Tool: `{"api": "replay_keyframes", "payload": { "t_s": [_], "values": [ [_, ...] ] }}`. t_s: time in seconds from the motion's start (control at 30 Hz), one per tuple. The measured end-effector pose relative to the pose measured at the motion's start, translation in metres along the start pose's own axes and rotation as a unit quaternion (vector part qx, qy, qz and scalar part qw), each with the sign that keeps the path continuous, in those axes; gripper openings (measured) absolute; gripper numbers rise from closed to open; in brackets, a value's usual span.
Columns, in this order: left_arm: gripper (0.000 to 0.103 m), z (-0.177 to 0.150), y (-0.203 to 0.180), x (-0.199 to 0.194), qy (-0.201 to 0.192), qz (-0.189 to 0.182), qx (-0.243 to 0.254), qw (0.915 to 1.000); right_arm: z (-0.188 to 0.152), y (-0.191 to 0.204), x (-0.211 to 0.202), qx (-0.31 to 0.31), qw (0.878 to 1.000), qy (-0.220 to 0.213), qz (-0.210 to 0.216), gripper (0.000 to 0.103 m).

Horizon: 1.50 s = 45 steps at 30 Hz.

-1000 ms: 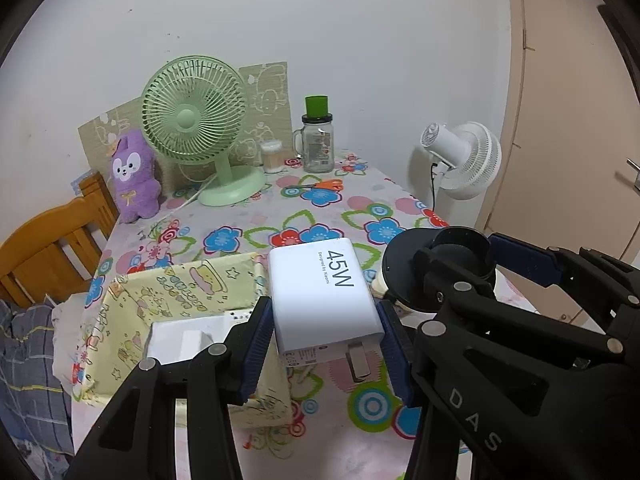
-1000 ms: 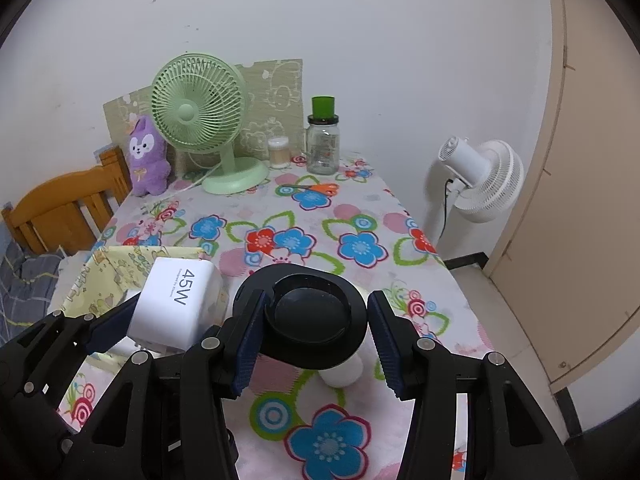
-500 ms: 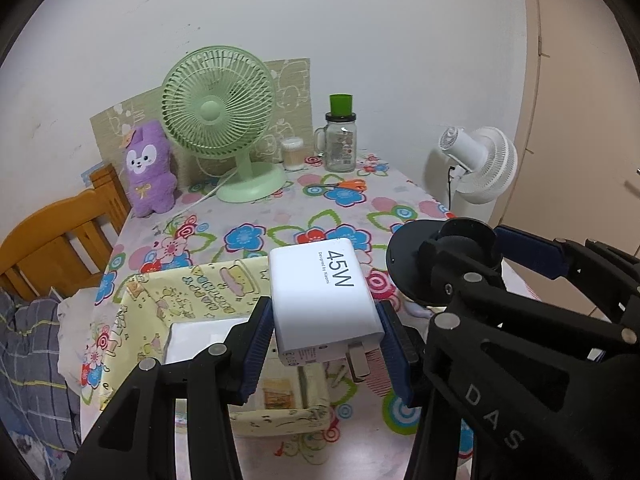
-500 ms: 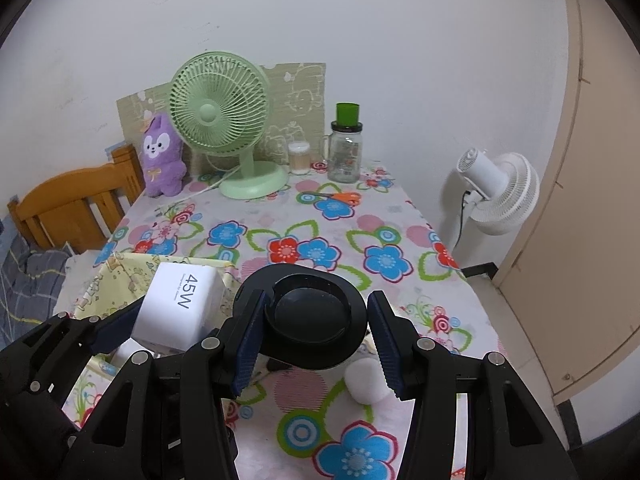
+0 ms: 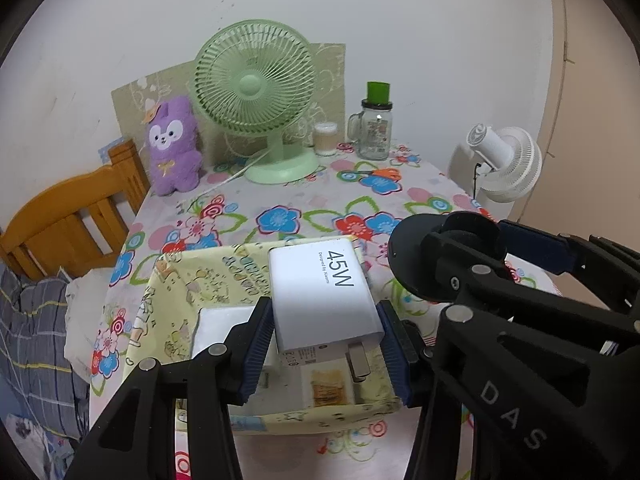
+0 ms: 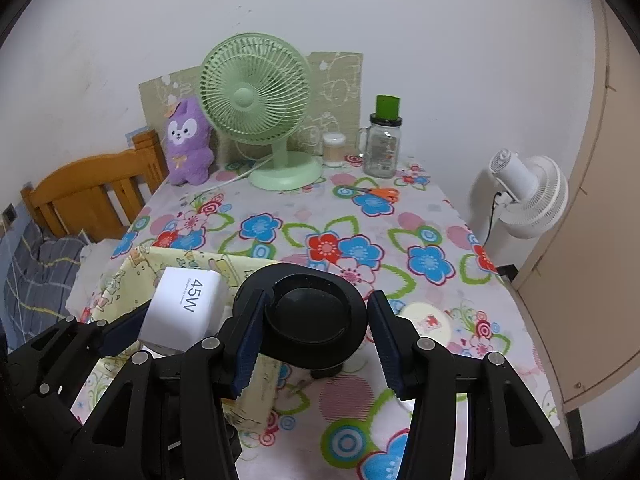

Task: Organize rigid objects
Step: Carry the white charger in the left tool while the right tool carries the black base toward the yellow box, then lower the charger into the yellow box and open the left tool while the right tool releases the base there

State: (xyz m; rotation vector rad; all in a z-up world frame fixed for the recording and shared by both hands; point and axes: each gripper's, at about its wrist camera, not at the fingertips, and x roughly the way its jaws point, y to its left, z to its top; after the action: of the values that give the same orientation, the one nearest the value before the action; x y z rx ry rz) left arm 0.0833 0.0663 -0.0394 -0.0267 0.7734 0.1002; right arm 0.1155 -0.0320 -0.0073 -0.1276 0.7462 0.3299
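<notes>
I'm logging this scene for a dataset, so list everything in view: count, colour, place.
charger: 1, white, marked 45W, clamped in left gripper above the fabric bin
round black object: 1, in right gripper, over the bin's right edge
fabric bin: 1, pale yellow print, near table edge; white box inside
desk fan: 1, green, back of table
plush toy: 1, purple, left of fan
glass jar: 1, clear, green cup on top, right of fan
small container: 1, whitish, beside jar
scissors: 1, orange handles, near jar
table: 1, floral cloth
standing fan: 1, white, right of table
chair: 1, wooden, left
left gripper: black, blue pads
right gripper: black, blue pads
</notes>
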Motion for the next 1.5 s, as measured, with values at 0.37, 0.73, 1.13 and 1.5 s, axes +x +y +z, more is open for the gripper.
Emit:
{"api": "replay_keyframes", "payload": {
  "t_s": [0.37,0.73,1.13,1.5],
  "values": [
    [0.053,-0.008,0.035,0.007,0.012,0.02,-0.016,0.9996,0.002,0.035,0.02,-0.016,0.999,0.015,0.024,0.054],
    [0.053,-0.017,0.063,0.017,0.027,0.039,-0.024,0.9986,0.001,0.064,0.036,-0.031,0.998,0.028,0.038,0.054],
    [0.048,-0.026,0.086,0.036,0.055,0.057,-0.023,0.9966,-0.004,0.087,0.061,-0.046,0.996,0.052,0.05,0.054],
    [0.048,-0.028,0.092,0.049,0.07,0.059,-0.019,0.9957,-0.007,0.094,0.082,-0.049,0.995,0.073,0.055,0.054]
  ]
}}
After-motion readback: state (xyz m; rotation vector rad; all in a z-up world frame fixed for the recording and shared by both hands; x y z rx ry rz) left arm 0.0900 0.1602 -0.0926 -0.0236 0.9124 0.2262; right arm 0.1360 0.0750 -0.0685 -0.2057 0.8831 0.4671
